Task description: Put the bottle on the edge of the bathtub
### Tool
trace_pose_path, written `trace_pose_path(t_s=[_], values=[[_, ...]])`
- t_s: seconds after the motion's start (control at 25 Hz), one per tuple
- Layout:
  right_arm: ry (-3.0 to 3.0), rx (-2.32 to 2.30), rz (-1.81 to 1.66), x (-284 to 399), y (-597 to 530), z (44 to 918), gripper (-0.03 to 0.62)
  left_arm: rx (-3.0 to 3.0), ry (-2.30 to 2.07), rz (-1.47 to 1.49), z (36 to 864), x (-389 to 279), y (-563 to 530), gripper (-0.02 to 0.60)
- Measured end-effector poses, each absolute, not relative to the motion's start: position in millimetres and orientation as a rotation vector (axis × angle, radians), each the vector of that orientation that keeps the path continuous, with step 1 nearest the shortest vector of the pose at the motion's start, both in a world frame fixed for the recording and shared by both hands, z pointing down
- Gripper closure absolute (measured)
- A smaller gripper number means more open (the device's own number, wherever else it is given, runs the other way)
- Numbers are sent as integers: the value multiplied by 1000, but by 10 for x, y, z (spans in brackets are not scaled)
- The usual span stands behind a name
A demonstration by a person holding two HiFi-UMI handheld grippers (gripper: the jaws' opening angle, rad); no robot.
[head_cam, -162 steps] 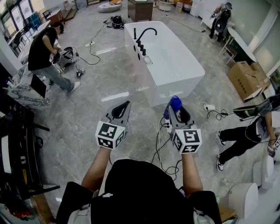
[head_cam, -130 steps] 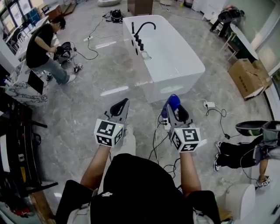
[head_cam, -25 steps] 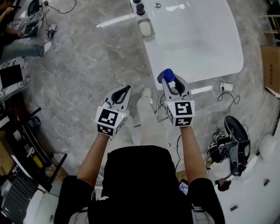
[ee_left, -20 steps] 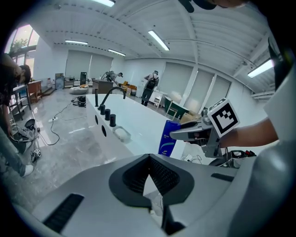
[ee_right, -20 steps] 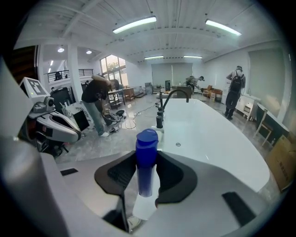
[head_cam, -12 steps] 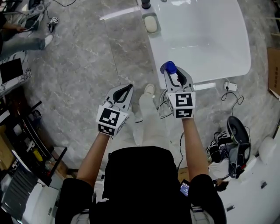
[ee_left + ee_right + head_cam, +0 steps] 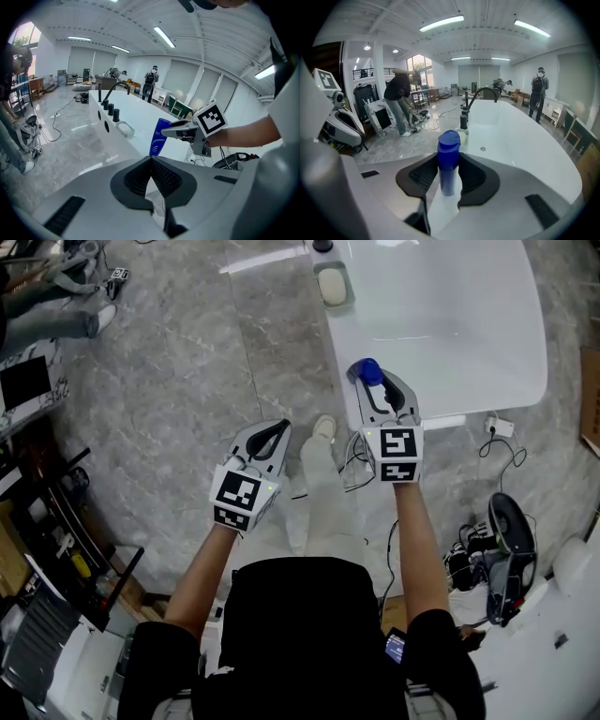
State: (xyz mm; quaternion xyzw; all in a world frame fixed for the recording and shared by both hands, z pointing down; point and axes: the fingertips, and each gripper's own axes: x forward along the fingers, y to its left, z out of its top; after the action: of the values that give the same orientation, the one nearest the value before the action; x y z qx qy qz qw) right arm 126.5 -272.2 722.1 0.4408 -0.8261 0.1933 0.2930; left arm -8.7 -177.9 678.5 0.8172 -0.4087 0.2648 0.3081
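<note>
A blue bottle (image 7: 448, 161) with a rounded cap stands upright between the pads of my right gripper (image 7: 446, 180), which is shut on it. In the head view the bottle (image 7: 369, 374) hangs over the near left rim of the white bathtub (image 7: 487, 381), and my right gripper (image 7: 380, 397) holds it from behind. The left gripper view shows the bottle (image 7: 159, 137) just above the rim, its base hidden by my own jaws. My left gripper (image 7: 267, 439) hovers over the grey floor left of the tub, shut with nothing in it.
A soap dish (image 7: 332, 286) sits on the tub's left rim further along, with black tap knobs (image 7: 463, 121) and a curved black faucet (image 7: 480, 93) beyond. Cables and a power strip (image 7: 499, 427) lie on the floor right of the tub. People stand around the room.
Over the seconds I have walked up to the bathtub. In the last second my right gripper carried the bottle forward over the tub's near rim. The left gripper stayed shut beside it.
</note>
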Motion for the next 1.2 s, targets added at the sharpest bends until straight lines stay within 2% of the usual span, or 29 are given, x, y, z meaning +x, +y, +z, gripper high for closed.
trace_pose_path(t_s=[1.2], values=[[-2230,1186,502,1333,-2662,7364,448,2197,-1060,735,6967,48,-1778,568]])
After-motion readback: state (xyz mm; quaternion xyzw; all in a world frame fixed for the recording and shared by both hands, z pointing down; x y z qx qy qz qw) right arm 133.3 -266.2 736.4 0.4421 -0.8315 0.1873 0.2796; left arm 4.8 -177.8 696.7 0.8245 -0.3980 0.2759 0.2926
